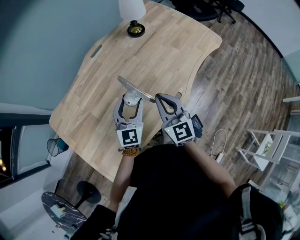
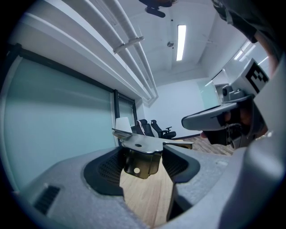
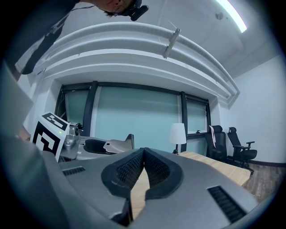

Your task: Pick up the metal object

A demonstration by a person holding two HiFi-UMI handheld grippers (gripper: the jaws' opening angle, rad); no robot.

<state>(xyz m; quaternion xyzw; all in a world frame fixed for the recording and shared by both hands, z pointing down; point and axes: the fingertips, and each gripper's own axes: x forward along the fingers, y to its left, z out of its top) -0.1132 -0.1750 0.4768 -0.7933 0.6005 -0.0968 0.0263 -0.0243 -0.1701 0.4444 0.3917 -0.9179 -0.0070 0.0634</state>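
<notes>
The metal object (image 1: 133, 91) is a flat grey plate with a folded bracket under it. It hangs above the wooden table (image 1: 154, 51) with my left gripper (image 1: 132, 100) shut on the bracket. In the left gripper view the bracket (image 2: 140, 162) sits between both pads, and the plate lies across the jaw tips. My right gripper (image 1: 162, 98) is just to the right of it, its jaws shut with nothing between them. In the right gripper view the two pads (image 3: 134, 167) meet at their tips, and the metal object (image 3: 117, 145) shows to the left.
A white lamp (image 1: 133, 14) stands at the table's far end, near an oval slot (image 1: 96, 50) in the top. Black office chairs (image 1: 211, 9) are beyond the table. A white rack (image 1: 272, 150) and a cable (image 1: 219, 145) are on the floor at the right.
</notes>
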